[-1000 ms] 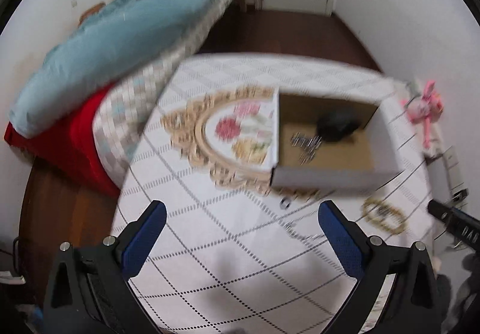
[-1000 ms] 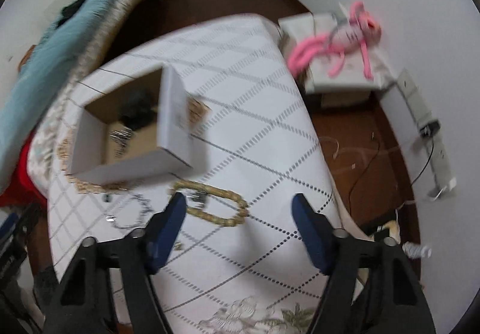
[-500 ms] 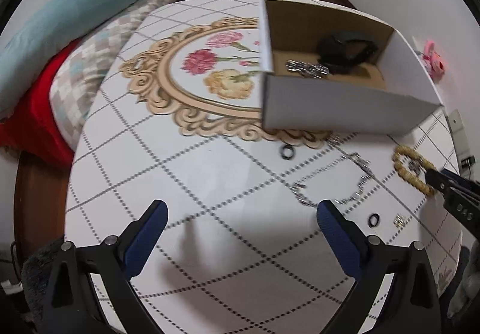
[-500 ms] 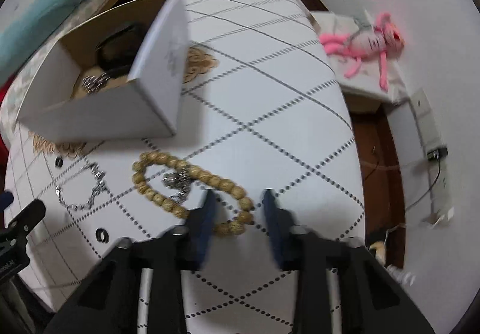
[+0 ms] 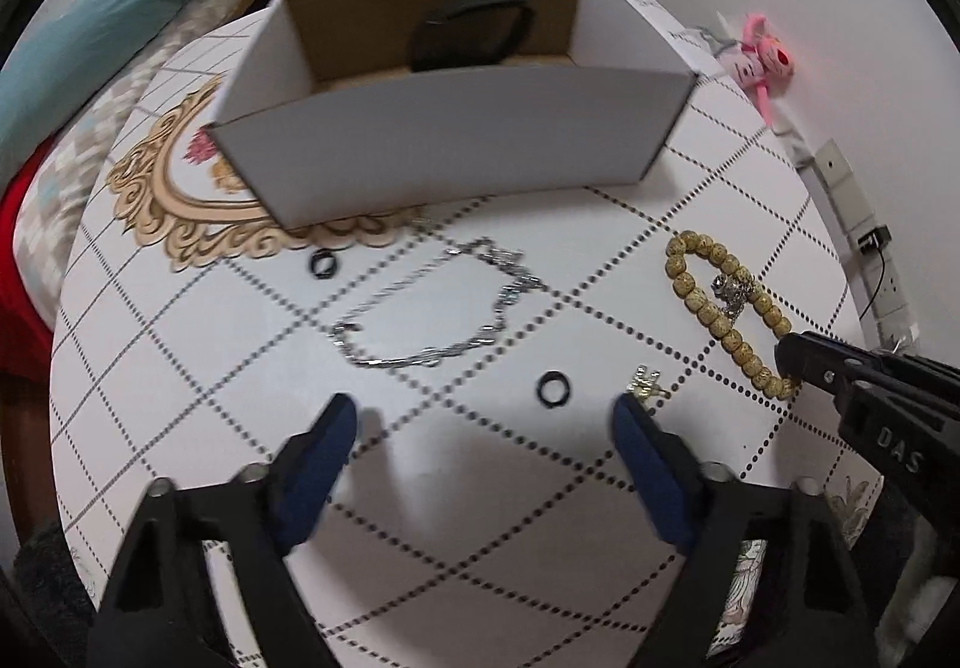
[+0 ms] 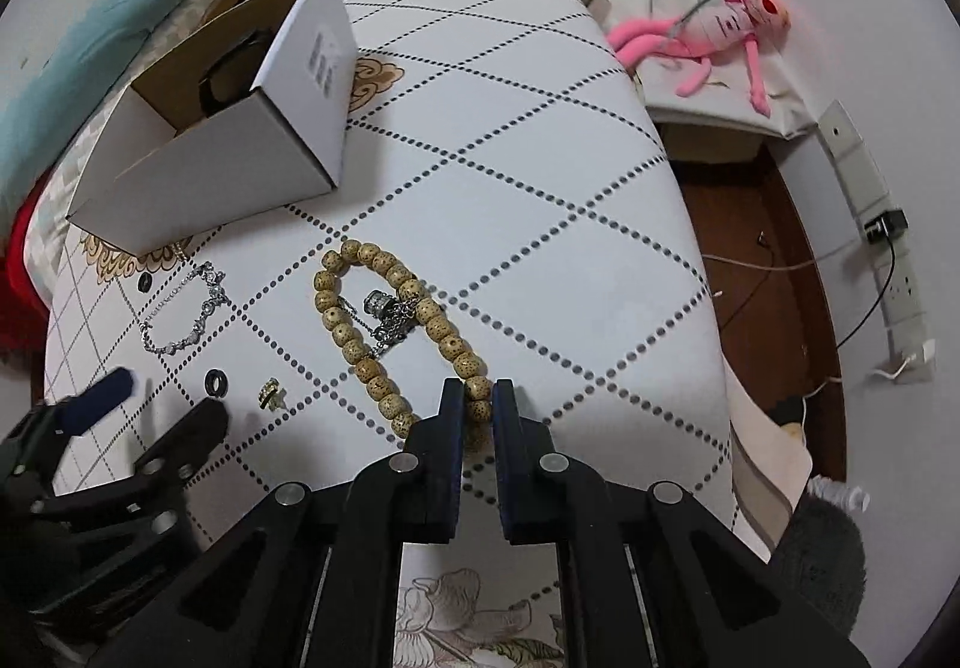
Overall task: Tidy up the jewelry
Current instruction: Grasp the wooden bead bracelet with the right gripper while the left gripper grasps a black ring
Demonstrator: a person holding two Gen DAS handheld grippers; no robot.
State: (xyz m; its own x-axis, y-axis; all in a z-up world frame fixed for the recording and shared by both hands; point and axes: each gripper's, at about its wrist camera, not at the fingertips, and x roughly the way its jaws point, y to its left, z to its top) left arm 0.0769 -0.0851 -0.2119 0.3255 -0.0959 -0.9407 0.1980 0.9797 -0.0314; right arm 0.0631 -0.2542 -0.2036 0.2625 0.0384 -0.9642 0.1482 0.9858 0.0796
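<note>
Wooden beads, tan and speckled, make up the bead bracelet [image 6: 396, 332], which lies in a long loop on the white quilted surface [image 6: 540, 224], well apart from the open white cardboard box [image 6: 240, 152]. The right gripper [image 6: 478, 407] is closed on the nearest bead of the loop, its jaws nearly together and easing in the last bit, with the bead pinched between the pads. The bracelet is judged light but limp: strung beads are expected to hang and swing once lifted, and round beads can roll out of a narrow pinch, so a hold across one bead, or at the string between two, is judged safest. A small silver chain with a charm [image 6: 390, 311] rests inside the loop, touching the beads, and may be dragged along. The left gripper [image 5: 483, 425] hangs over the surface with jaws wide and closing, nothing between them; a black ring [image 5: 552, 387] and a small gold earring [image 5: 645, 383] lie just ahead of its fingertips. A silver chain bracelet [image 5: 432, 308] and a second black ring [image 5: 324, 264] lie nearer the box; both are judged thin, slippery and hard to pinch flat.
</note>
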